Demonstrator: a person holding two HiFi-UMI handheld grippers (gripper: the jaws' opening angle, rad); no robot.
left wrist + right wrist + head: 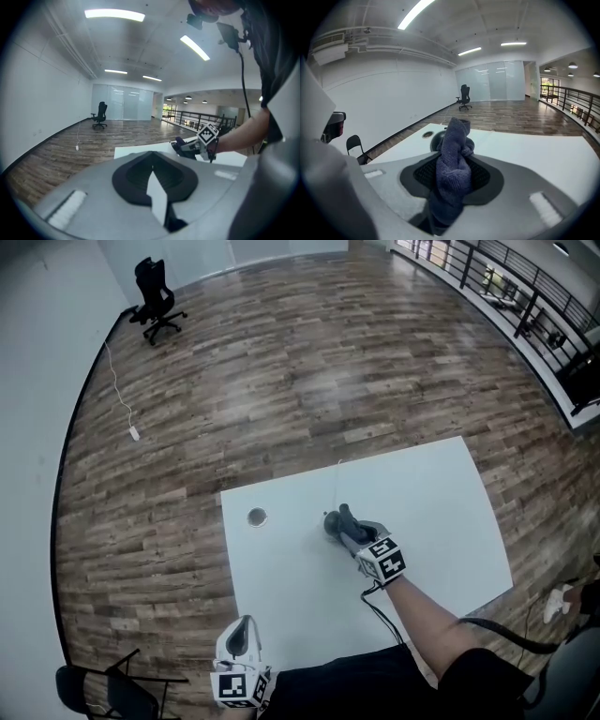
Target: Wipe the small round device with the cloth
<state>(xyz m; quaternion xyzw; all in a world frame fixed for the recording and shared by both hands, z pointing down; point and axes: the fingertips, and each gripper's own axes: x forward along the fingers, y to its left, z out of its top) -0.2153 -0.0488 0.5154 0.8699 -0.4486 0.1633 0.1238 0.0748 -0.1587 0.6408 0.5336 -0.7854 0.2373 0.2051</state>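
A small round dark device (330, 522) sits near the middle of the white table (441, 512). My right gripper (345, 518) is shut on a blue-grey cloth (351, 526), and the cloth hangs right beside the device, at its right edge. In the right gripper view the cloth (454, 159) stands up between the jaws and hides most of the device (437, 139) just beyond it. My left gripper (242, 634) hovers at the table's near edge, far from the device. Its jaw tips meet with nothing between them (151, 158).
A round cable hole (257, 517) lies in the table left of the device. A thin white cable (337, 479) runs from the device to the far edge. A black folding chair (108, 690) stands at the near left, an office chair (155, 301) far off, a railing (525, 296) at right.
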